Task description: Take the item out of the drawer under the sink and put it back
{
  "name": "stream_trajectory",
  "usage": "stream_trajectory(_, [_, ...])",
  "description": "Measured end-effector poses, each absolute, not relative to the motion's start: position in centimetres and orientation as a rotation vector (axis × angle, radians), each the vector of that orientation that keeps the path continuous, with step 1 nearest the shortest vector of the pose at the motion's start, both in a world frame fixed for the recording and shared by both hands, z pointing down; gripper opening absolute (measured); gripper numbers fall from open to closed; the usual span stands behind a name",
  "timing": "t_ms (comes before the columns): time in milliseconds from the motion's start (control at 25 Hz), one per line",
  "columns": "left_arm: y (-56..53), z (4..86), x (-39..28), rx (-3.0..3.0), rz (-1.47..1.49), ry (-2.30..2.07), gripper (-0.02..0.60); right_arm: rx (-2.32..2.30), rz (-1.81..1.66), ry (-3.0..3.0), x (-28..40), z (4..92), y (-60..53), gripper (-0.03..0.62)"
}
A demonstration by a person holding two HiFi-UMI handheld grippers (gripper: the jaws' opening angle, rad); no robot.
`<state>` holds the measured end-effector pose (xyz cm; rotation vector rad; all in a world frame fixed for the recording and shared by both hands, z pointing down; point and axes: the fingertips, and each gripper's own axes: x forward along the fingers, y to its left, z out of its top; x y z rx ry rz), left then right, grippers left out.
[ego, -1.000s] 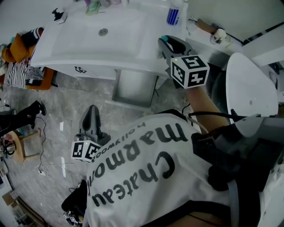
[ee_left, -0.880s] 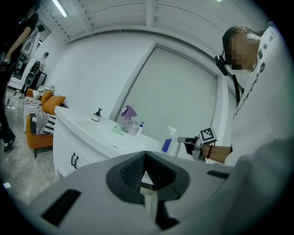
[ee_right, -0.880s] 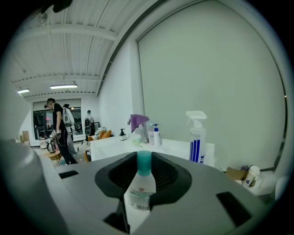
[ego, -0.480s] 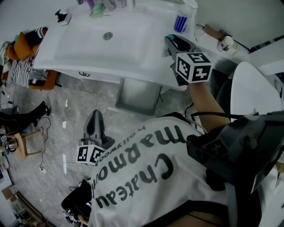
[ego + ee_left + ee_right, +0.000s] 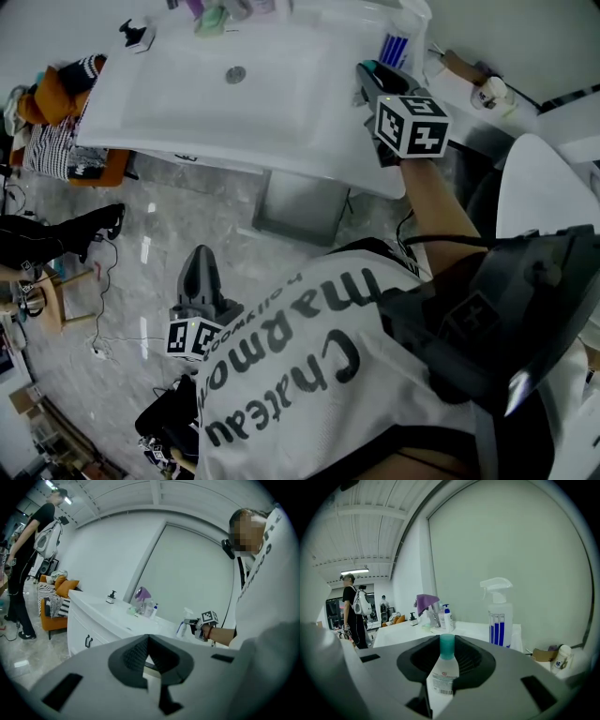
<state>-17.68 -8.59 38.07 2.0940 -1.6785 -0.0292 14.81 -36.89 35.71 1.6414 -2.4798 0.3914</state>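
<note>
A small white bottle with a teal cap (image 5: 443, 672) sits upright between the jaws of my right gripper (image 5: 445, 667), which is shut on it. In the head view that gripper (image 5: 371, 77) hangs over the right end of the white sink counter (image 5: 309, 131), and the bottle's teal cap (image 5: 367, 67) shows at its tip. Under the counter a grey drawer (image 5: 300, 204) stands open. My left gripper (image 5: 199, 261) is low over the marble floor, apart from the cabinet, its jaws shut and empty (image 5: 149, 654).
A blue-striped spray bottle (image 5: 499, 620) stands at the counter's back right, close to my right gripper. Bottles and a purple cloth (image 5: 426, 603) crowd the tap. A soap dispenser (image 5: 136, 36) is far left. An orange sofa (image 5: 56, 94) and a person (image 5: 28, 550) stand left.
My right gripper has carried the bottle further over the counter's right end. The left gripper has hardly shifted above the floor.
</note>
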Motion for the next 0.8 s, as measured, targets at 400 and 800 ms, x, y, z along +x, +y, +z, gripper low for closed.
stream_trajectory(400, [-7.1,38.5,-18.7,2.021,0.043,-1.733,0.008,1.645,0.41,-2.476,14.6,37.3,-39.9,0.101])
stream_trajectory(800, [-7.2,38.8,-18.2,2.001,0.051,-1.734,0.008,1.605,0.394,-2.483,13.2,38.0,-41.6,0.101])
